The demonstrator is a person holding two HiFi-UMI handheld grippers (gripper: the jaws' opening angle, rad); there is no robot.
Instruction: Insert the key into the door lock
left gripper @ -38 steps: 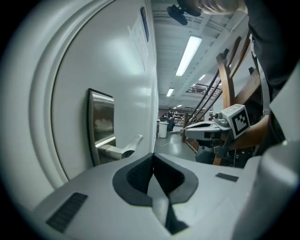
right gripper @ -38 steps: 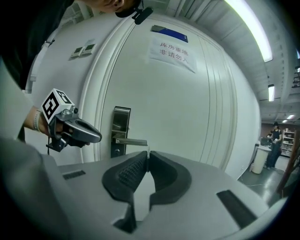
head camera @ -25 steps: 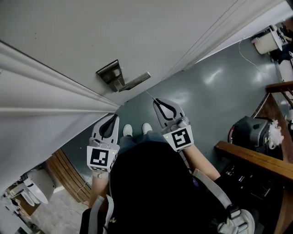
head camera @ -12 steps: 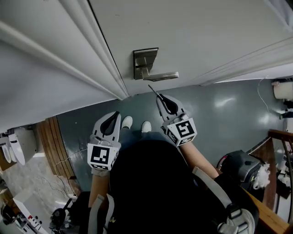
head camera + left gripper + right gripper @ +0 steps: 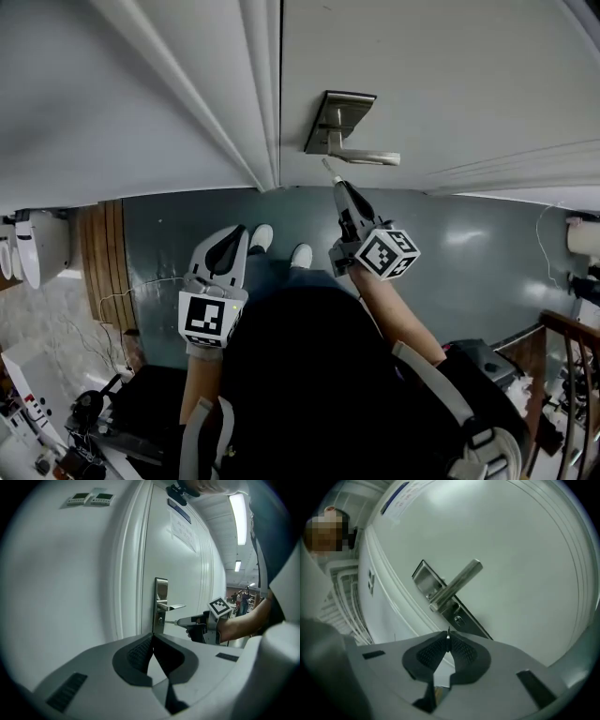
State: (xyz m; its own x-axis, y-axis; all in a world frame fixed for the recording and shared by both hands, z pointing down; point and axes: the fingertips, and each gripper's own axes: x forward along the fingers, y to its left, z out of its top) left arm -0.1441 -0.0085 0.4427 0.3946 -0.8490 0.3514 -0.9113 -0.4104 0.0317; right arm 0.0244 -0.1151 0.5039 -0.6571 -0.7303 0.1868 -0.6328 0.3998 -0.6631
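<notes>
A white door (image 5: 441, 84) carries a steel lock plate (image 5: 337, 120) with a lever handle (image 5: 370, 157). My right gripper (image 5: 339, 190) is shut on a thin metal key (image 5: 329, 169) whose tip points at the plate just below the lever. In the right gripper view the key (image 5: 448, 633) sticks up edge-on between the shut pads, a short gap under the keyhole (image 5: 459, 619). The left gripper view shows the key (image 5: 181, 621) level with the keyhole (image 5: 160, 619), close to it. My left gripper (image 5: 231, 246) hangs lower left, shut and empty, away from the door.
The door frame mouldings (image 5: 248, 112) run left of the lock plate. Below lie a grey floor (image 5: 478, 244) and the person's white shoes (image 5: 262, 240). A wooden strip (image 5: 101, 253) lies at the left. A paper notice (image 5: 184, 527) hangs on the door.
The head view has swung so the lock sits more central. My right gripper has risen with the key toward the plate under the lever. The left gripper stays low.
</notes>
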